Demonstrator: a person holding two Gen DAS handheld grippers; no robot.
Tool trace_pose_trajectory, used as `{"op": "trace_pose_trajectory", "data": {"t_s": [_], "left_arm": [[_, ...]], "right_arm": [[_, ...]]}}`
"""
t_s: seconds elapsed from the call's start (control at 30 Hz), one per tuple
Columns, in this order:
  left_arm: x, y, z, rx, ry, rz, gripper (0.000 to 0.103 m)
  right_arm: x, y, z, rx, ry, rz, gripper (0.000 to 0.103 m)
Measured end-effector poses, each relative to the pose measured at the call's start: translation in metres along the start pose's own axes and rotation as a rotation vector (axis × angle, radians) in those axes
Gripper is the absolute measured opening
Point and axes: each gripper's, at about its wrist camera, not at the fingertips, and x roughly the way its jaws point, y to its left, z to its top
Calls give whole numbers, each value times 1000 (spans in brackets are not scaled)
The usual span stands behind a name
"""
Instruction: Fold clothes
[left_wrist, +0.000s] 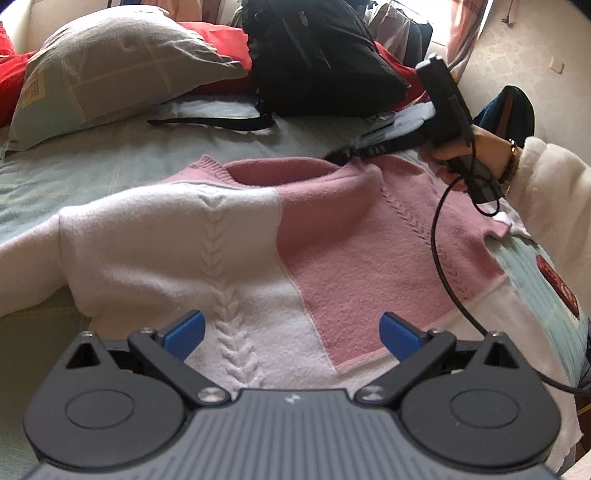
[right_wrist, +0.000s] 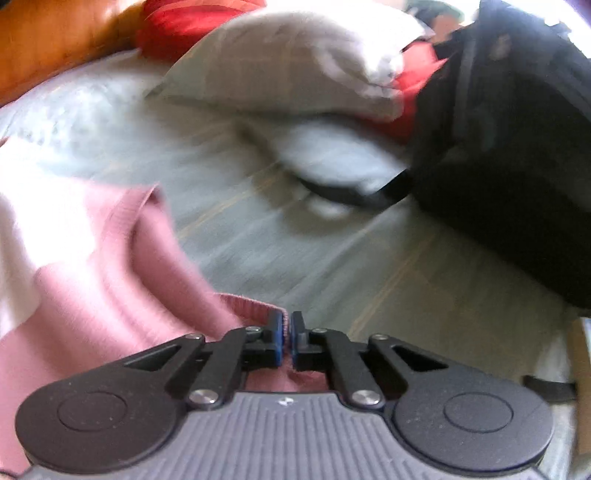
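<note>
We find the right gripper (right_wrist: 287, 334) clamped on the sweater's (left_wrist: 332, 258) pink ribbed edge; the left gripper (left_wrist: 291, 332) hangs wide open, empty, above it. We judge a fold underway.

A bed covered by a pale grey-green sheet with thin yellowish lines (left_wrist: 92, 173) fills the middle of the left wrist view, and a grey-beige checked pillow (left_wrist: 110, 66) is seen at its upper left, lying over red bedding (left_wrist: 218, 37). A black fabric backpack (left_wrist: 317, 59) is set at the upper centre. Daylight is let in through a window with a pinkish curtain (left_wrist: 465, 33) at the upper right, beside a cream patterned wall (left_wrist: 535, 55).
</note>
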Motion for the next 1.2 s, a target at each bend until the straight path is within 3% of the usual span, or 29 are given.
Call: {"op": "trace_pose_trajectory", "data": {"t_s": [0.07,0.13,0.2,0.33,0.47,0.53,0.63,0.7,0.77,1.07,1.17,1.2], "left_arm": [[-3,0,0,0,-6,0,100],[-6,1,0,0,-12,-1,100],[-9,3,1,3,-17,5,100],[-15,9,1,-14,-30,2,100],[-24,9,-1,-7,-44,12,100],[-29,11,-2,-2,-49,19,100],[-37,15,-6,-1,-52,41,100],[-40,19,-10,-7,-49,56,100],[-43,24,-15,-17,-44,60,100],[-49,36,-23,-25,-64,57,100],[-50,39,-25,-30,-66,57,100],[-51,39,-26,-32,-67,58,100]], "right_arm": [[-4,-12,3,99,-62,-49,6],[-2,-22,6,188,-61,-73,7],[0,-18,9,183,-51,-92,13],[5,6,22,116,-52,21,20],[18,40,41,28,-48,121,36],[33,58,53,-1,-51,175,37],[55,74,70,10,-34,233,41],[69,79,78,30,-7,265,51],[81,84,80,38,23,275,54],[71,109,55,-117,33,245,52],[67,117,54,-159,28,249,21],[67,118,57,-155,20,240,16]]}}
